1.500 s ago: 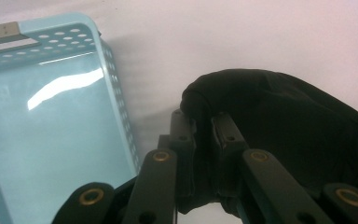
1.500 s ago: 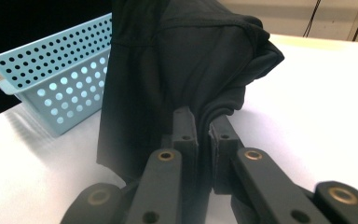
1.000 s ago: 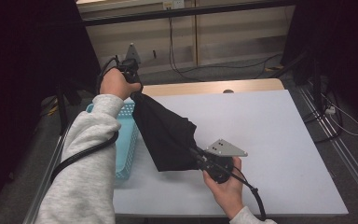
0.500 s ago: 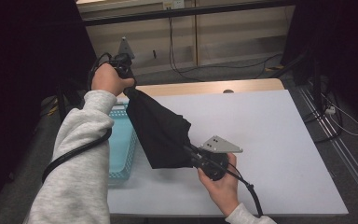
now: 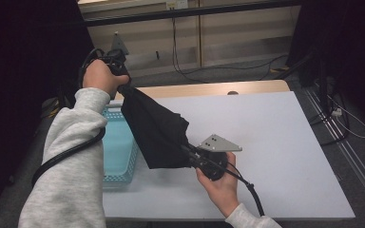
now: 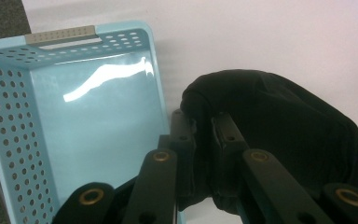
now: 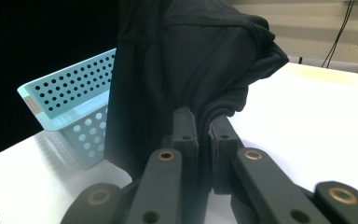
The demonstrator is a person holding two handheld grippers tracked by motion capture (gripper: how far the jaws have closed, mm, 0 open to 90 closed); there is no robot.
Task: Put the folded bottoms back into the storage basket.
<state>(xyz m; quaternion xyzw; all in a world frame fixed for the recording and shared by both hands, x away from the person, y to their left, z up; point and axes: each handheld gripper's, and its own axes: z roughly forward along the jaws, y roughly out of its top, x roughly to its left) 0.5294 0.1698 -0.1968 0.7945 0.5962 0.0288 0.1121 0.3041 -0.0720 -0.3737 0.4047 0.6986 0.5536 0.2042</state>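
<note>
Two grippers clamp the black cloth [image 5: 157,133]: left gripper [image 5: 122,88] pinches one end up high, right gripper [image 5: 190,154] the other, low over the table [image 5: 285,133]. Cloth stretched between them, hanging just beside the blue basket [image 5: 119,152].

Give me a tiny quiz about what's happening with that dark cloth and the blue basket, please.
1. True or false: both grippers are clamped on the black cloth.
2. Which gripper is held higher: left gripper or right gripper?
3. What lies inside the blue basket?

Key:
1. True; each gripper view shows jaws shut on fabric.
2. The left.
3. Nothing; its visible floor is bare.
</note>
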